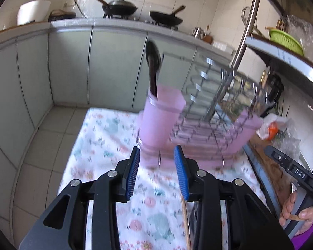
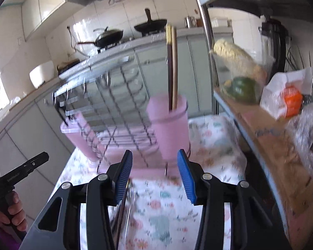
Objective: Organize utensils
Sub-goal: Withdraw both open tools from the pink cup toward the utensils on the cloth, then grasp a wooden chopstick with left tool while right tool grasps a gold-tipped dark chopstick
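Observation:
My left gripper [image 1: 157, 148] hangs open over the floral tablecloth [image 1: 106, 137] with nothing between its blue pads [image 1: 133, 173]. Just ahead stands a pink cup [image 1: 160, 118] holding a black spoon [image 1: 153, 62], at the left end of a wire dish rack [image 1: 208, 104]. A wooden chopstick [image 1: 185, 218] lies on the cloth under the right finger. My right gripper [image 2: 154, 152] is also open and empty, facing a second pink cup [image 2: 169, 125] with chopsticks [image 2: 172, 66] standing in it. Loose utensils [image 2: 123, 206], blurred, lie on the cloth beneath its left finger.
The rack sits on a pink tray [image 2: 139, 166]. A metal shelf [image 2: 267, 137] on the right carries bags and vegetables. Grey cabinets [image 1: 68, 66] and a stove with two woks [image 1: 119, 6] stand behind. The table drops to a tiled floor [image 1: 43, 145] on the left.

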`<state>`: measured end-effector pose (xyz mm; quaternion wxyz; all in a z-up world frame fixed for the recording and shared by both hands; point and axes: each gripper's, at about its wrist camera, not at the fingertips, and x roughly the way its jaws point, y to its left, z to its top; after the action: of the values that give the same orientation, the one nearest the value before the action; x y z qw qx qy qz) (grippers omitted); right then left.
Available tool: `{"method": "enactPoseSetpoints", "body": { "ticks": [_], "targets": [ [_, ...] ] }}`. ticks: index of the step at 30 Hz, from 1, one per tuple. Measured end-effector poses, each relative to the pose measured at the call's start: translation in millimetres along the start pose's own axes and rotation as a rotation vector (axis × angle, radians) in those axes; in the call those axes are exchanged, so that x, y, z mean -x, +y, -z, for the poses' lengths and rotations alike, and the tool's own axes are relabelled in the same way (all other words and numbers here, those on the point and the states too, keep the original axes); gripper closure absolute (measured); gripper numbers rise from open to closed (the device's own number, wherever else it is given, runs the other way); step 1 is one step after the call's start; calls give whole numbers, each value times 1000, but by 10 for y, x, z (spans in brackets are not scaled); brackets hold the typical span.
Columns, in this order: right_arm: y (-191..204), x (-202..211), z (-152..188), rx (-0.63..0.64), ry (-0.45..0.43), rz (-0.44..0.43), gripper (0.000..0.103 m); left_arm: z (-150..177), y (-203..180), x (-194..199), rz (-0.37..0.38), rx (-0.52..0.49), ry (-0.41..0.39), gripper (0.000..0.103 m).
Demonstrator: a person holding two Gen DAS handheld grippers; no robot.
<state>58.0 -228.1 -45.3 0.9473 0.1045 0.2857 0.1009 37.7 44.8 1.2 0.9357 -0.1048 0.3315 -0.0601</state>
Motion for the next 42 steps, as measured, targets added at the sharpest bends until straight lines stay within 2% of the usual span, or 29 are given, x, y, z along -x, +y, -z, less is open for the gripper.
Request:
{"method": "enactPoseSetpoints", "body": {
  "ticks": [10,19,21,23,24,29,34,36,38,42],
  "targets": [
    [93,-194,419,11,149,-24,58,426,33,-218,21,52,159,68],
    [261,-561,877,-15,408,-155,66,745,-134,-464,113,28,340,69],
    [352,-618,983,7,445,-165,69,819,-196,-513,113,4,367,76],
    [437,-662,1073,31,476,-174,83,911,-274,-592,107,-27,410,82],
    [475,-685,1104,44,490,-173,83,950,-303,-635,98,-39,425,84],
    [553,-740,1138,60,493,-168,83,1019,-399,-689,109,-59,441,91],
    [583,-766,1128,73,494,-174,84,1049,-404,-734,125,-31,471,91],
    [580,-761,1128,70,491,-174,87,1057,-416,-746,125,-32,469,91],
    [580,-766,1129,71,490,-166,94,1066,-425,-742,121,-34,469,91],
    [547,-740,1136,56,488,-165,95,1080,-410,-742,108,-26,466,96]
  ]
}}
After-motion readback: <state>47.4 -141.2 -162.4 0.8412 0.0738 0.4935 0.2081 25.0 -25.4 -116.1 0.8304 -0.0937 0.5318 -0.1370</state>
